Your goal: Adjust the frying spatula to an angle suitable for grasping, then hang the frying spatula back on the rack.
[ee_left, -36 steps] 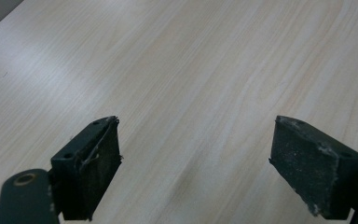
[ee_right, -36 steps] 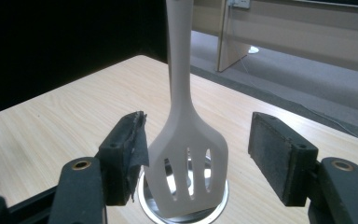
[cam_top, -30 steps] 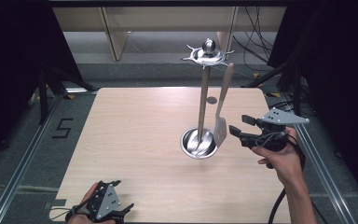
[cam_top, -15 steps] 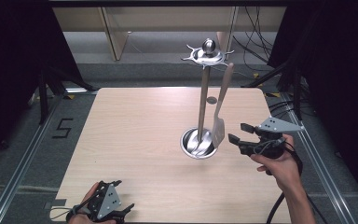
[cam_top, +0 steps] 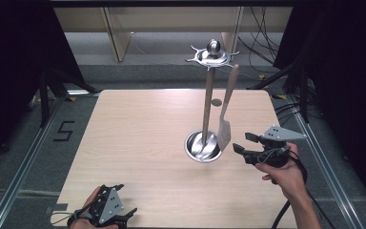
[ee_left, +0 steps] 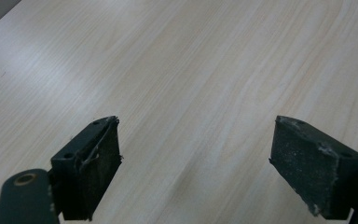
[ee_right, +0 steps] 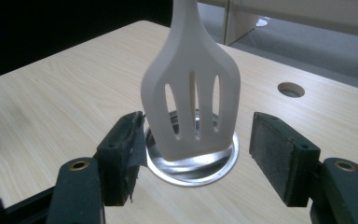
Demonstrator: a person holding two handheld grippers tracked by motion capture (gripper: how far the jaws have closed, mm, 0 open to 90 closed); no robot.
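**Slotted spatula hangs over the stand's steel dish, right jaws spread beside it**

The utensil stand (cam_top: pixel 208 95) rises from a round steel dish (cam_top: pixel 203 147) near the table's (cam_top: pixel 138 143) right half. Nothing lies in the dish except the stand's pole. The white slotted spatula (ee_right: pixel 191 105) hangs from the stand's top, its blade just above the dish rim. The right gripper (cam_top: pixel 240 142) sits just beside the blade, jaws released and apart, gripping nothing. The left gripper (cam_top: pixel 124 214) rests at the near edge, jaws wide over bare wood.
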